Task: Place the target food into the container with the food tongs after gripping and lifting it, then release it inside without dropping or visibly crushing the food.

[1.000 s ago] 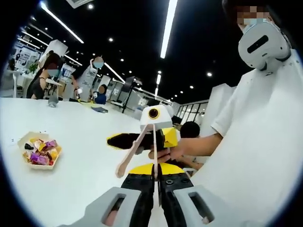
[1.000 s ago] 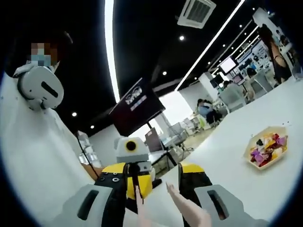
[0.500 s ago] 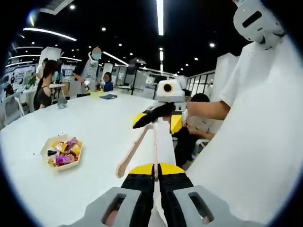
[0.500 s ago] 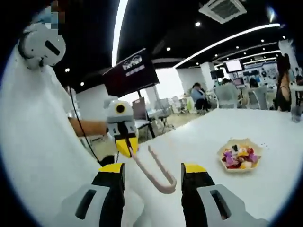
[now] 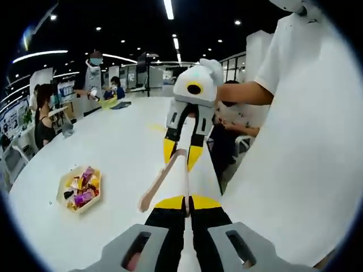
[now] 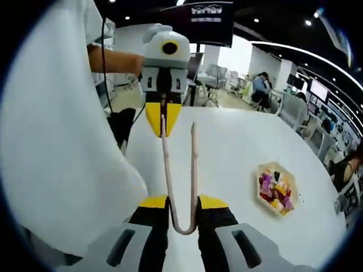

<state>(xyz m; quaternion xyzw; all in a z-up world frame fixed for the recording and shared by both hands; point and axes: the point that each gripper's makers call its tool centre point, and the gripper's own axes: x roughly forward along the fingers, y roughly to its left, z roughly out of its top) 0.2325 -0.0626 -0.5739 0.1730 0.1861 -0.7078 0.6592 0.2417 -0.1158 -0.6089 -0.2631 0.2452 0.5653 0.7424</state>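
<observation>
**Tongs are in hand, food hasn't been touched yet**

The person is at the setup step — getting the food tongs (image 6: pixel 180 187) seated between the two grippers, not picking anything up yet.

In the right gripper view, the pink tongs' U-shaped bend sits right between the right gripper's (image 6: pixel 182 205) yellow-tipped jaws, which are closed in narrow around it. One arm of the tongs runs up to the left gripper (image 6: pixel 163 122), whose jaws are pinched on that arm's tip; the other arm's tip hangs free just beside it.

The left gripper view backs that up: the left gripper (image 5: pixel 185 203) has its jaws nearly together with a thin pink arm of the tongs (image 5: pixel 161 177) caught between them, and the right gripper (image 5: pixel 181 150) sits at the far end.

The target food is a heap of colourful wrapped candies (image 6: pixel 273 188) in a shallow hexagonal tray (image 5: pixel 63 187) on the white table (image 5: pixel 122 150), well apart from the tongs. Which container they're meant to go into can't be told from here.

Next move, probably: let the left gripper go, swing the tongs over to the tray, then squeeze gently on one candy — too hard and it gets crushed.
</observation>
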